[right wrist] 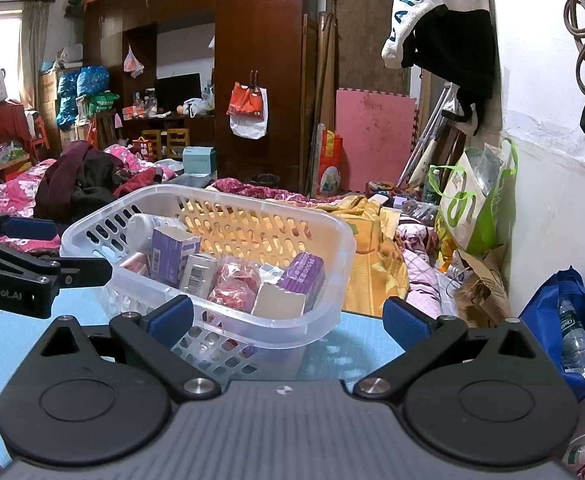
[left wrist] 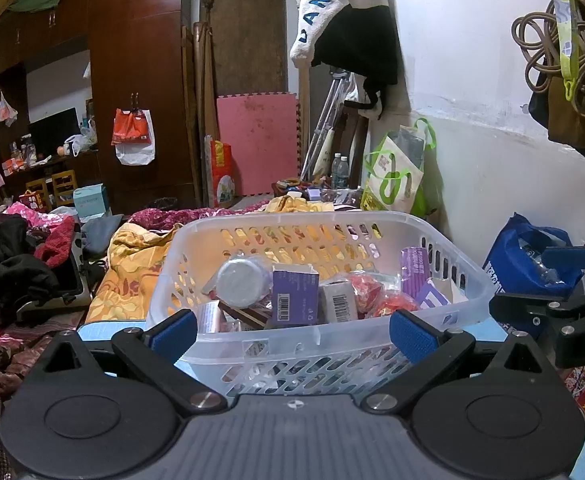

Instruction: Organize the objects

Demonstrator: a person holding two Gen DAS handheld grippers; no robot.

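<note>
A clear plastic basket (left wrist: 276,340) stands on a light blue mat (right wrist: 352,352). It holds purple boxes (left wrist: 294,296), a white box (left wrist: 338,302), a clear jar with a grey lid (left wrist: 238,282) and red packets (left wrist: 366,286). My left gripper (left wrist: 292,334) is open and empty, its blue pads on either side of the basket's near wall. My right gripper (right wrist: 288,318) is open and empty, just in front of the basket (right wrist: 324,240). The right gripper's fingers (left wrist: 564,258) show at the right of the left wrist view. The left gripper's fingers (right wrist: 28,228) show at the left of the right wrist view.
A yellow patterned blanket (left wrist: 132,264) lies behind the basket on a cluttered bed. A blue bag with a bottle (right wrist: 572,332) sits by the white wall on the right. A green and white bag (right wrist: 472,208) leans against the wall. Clothes (right wrist: 80,184) pile up at the left.
</note>
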